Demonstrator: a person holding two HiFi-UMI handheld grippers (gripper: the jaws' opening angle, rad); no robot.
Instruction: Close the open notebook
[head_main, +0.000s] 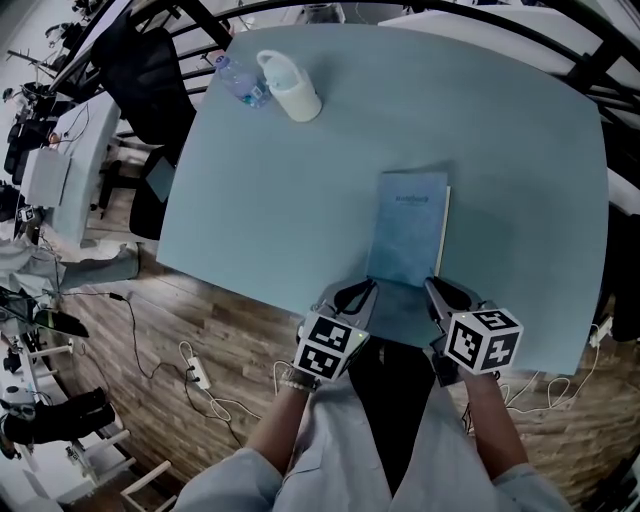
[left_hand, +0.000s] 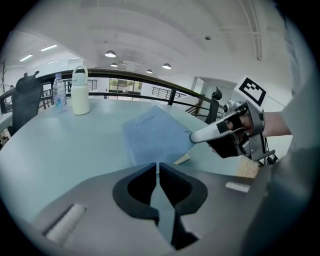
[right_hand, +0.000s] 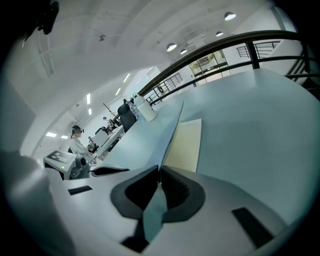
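Table (head_main: 260, 200), pale blue-green, with wood floor past its near edge; contents listed left to right.

1. Bottle (head_main: 238, 78), clear plastic, far left corner. Not part of the task.
2. Jug (head_main: 290, 86), white with a handle, just beside the bottle. Also not part of the task.
3. Left gripper (head_main: 362, 292): jaws pressed together with nothing between them. It sits at the table's near edge, just beside the notebook's near left corner.
4. Notebook (head_main: 408, 228): blue cover, lying lengthwise near the front edge, between the two grippers. From the head view it looks almost shut, with a cream strip of page showing along the right side. The right gripper view shows the cover (right_hand: 150, 140) raised at a slant above the page (right_hand: 185, 145), so it is not yet flat.
5. Right gripper (head_main: 440, 295): jaws closed, apparently pinching the cover's near right corner, since the cover's edge runs straight into the tips.

Handling note for the step in hand, which looks like the final lowering:
- Bring the cover down slowly over the page until the two edges line up. Release it only once it lies flat, so it does not spring back up.
- The left gripper is well placed to press on the spine side if the notebook starts to slide.
- Keep the corner grip light, as thin card is likely to crease easily.
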